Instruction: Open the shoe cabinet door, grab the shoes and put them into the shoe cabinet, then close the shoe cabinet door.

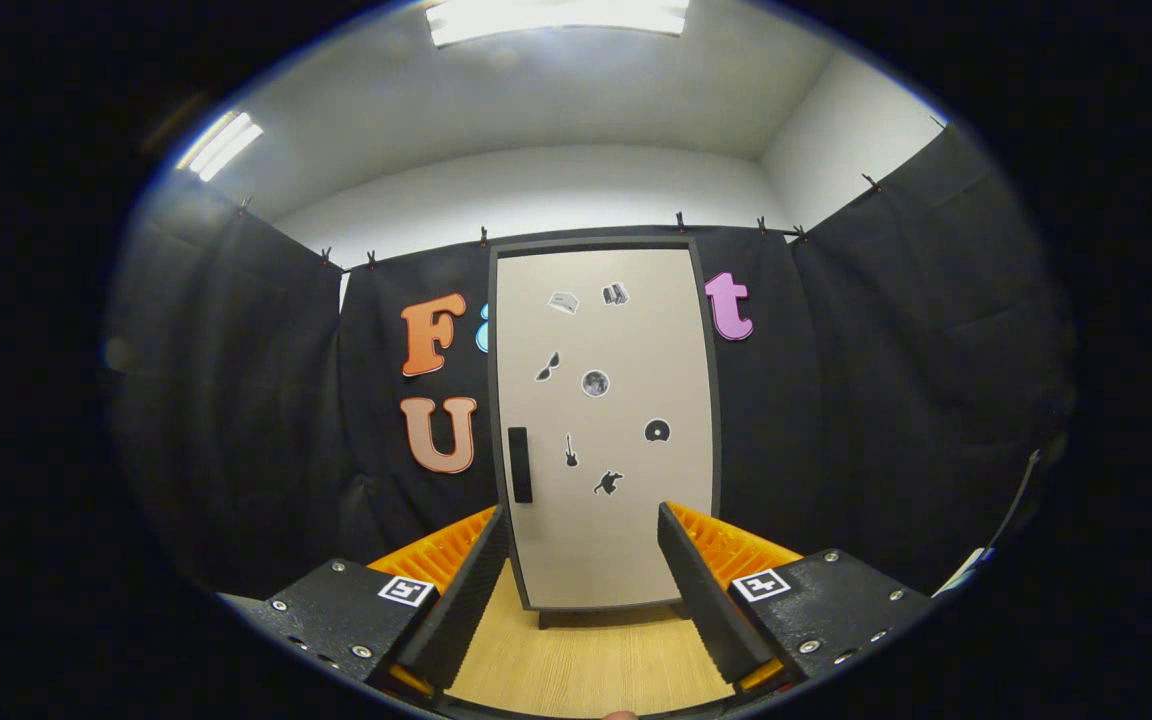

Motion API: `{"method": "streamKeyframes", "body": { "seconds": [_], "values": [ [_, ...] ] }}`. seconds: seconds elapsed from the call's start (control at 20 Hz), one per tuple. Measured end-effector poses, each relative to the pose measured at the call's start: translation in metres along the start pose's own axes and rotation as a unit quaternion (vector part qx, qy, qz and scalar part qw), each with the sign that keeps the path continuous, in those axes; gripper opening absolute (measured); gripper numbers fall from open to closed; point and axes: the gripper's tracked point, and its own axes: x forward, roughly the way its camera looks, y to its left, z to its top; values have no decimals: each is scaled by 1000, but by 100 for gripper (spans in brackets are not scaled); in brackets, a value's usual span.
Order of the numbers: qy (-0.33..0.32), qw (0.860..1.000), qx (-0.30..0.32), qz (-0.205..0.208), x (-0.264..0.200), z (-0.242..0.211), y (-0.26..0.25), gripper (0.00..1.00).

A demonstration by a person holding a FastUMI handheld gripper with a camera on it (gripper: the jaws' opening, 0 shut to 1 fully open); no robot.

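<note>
Black cloth walls wrap the booth on all sides, white wall and ceiling above, with ceiling lights (556, 18) glowing at the top and upper left of the frame. Down low, a pale wooden floor (586, 665) runs forward from the bottom centre.

And right in the middle of the frame stands the shoe cabinet (604, 425), tall and upright against the back cloth. Its beige door (626, 540) sits flush in a dark frame — shut. A dark vertical handle (520, 464) sits on the door's left edge, about mid-height, and small dark stickers (595, 383) are scattered across the panel.

The gripper (584, 560) sits at the bottom of the frame, fingers spread wide apart, nothing between them but bare floor. The cabinet stands beyond the fingertips, well apart from them, its lower part framed in the gap.
</note>
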Motion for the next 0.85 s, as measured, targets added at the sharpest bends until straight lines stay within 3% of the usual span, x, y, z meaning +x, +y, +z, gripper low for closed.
{"method": "streamKeyframes", "body": {
  "seconds": [0.85],
  "values": [
    [0, 1000, -2, -9, 7, -2, 2, 93]
  ]
}}
